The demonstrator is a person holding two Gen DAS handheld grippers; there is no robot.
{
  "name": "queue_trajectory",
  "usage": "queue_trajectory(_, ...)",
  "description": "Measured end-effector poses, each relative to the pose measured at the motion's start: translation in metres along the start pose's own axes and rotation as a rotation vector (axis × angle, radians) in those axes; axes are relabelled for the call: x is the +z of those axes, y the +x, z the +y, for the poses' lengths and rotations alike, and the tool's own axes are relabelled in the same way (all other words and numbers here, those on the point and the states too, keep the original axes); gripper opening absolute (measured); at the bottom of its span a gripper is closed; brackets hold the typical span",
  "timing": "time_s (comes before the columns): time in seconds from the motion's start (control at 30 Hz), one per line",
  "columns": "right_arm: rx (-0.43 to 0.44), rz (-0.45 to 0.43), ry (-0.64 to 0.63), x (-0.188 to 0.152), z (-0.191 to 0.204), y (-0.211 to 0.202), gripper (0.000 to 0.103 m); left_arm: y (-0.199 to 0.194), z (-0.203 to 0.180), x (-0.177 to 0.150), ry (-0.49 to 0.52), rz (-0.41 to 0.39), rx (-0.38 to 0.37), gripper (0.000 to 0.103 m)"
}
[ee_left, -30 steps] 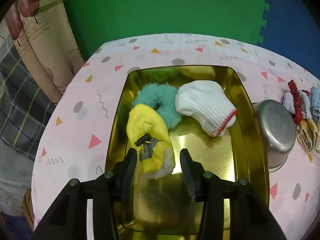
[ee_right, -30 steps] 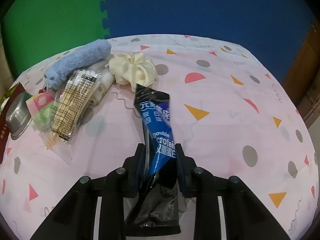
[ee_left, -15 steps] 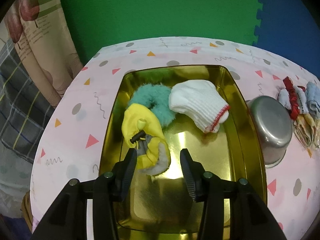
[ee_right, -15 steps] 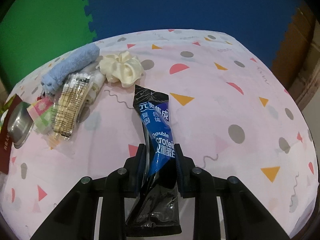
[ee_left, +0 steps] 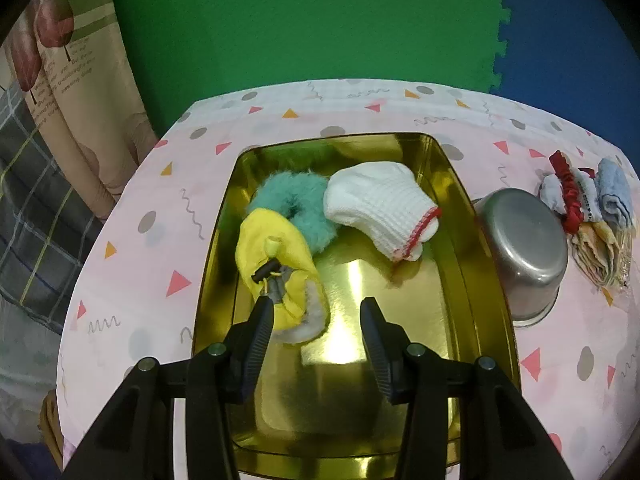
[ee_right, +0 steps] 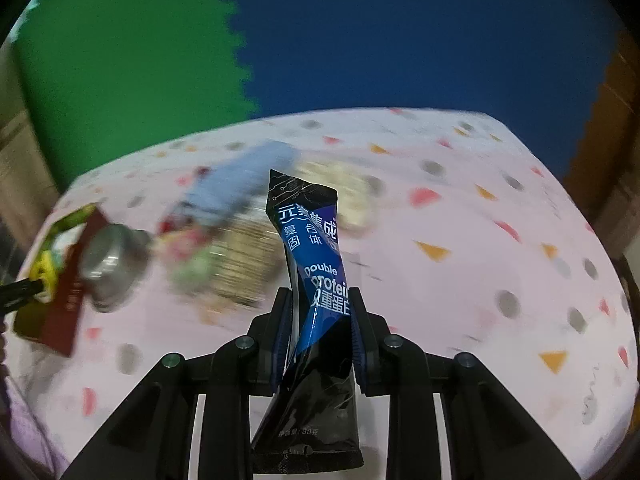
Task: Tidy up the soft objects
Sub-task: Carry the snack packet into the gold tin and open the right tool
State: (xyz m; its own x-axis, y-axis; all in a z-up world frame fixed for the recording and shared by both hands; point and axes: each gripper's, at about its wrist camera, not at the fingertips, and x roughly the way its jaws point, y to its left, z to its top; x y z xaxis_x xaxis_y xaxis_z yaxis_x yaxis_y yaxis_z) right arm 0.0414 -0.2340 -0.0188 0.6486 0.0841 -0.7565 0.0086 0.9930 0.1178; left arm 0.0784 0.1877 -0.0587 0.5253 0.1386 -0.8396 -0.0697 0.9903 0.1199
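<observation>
Left hand-held gripper (ee_left: pixel 317 322) hovering with jaws standing wide and nothing between them, over the near part of a gold tray (ee_left: pixel 472 320) resting on the table (ee_left: pixel 132 248) with its pink patterned cloth. Lying just beyond the left fingertip, a yellow pouch (ee_left: pixel 276 264) with a black toggle, touching a teal fluffy scrunchie (ee_left: pixel 296 204) farther in; leaning against the scrunchie on the right, a white sock (ee_left: pixel 380 208) with a red-trimmed edge. Sitting just right of the tray, an upturned metal bowl (ee_left: pixel 524 248); beyond it, far right, a heap holding a red scrunchie (ee_left: pixel 568 192) and a blue towel (ee_left: pixel 614 196).

Right hand-held gripper (ee_right: pixel 322 308) squeezing narrowly on a blue and black packet (ee_right: pixel 316 276), holding it up off the table (ee_right: pixel 460 280) with the top end pointing away. Blurring past behind the packet: the blue towel (ee_right: pixel 236 180), a bag of cotton swabs (ee_right: pixel 244 264), a cream scrunchie (ee_right: pixel 352 200), and at far left the metal bowl (ee_right: pixel 112 268).
</observation>
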Motion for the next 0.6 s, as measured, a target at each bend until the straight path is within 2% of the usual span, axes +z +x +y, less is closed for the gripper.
queue_trajectory(0.07, 0.066, 0.001, -0.038, 0.006, 0.031, 0.002, 0.025, -0.001, 0.004, 0.001, -0.012, 0.001, -0.005, 0.046)
queue_trajectory(0.13, 0.122, 0.006, -0.076, 0.009, 0.058, 0.004, 0.025, -0.003, 0.01, 0.001, -0.027, 0.001, -0.008, 0.052)
queue_trajectory(0.33, 0.279, 0.053, -0.18, 0.011, 0.145, 0.021, 0.025, -0.013, 0.026, 0.002, -0.066, -0.014, -0.027, 0.053)
queue_trajectory(0.6, 0.404, 0.109, -0.29, 0.014, 0.239, 0.043, 0.024, -0.019, 0.049, 0.003, -0.111, -0.013, -0.003, 0.053)
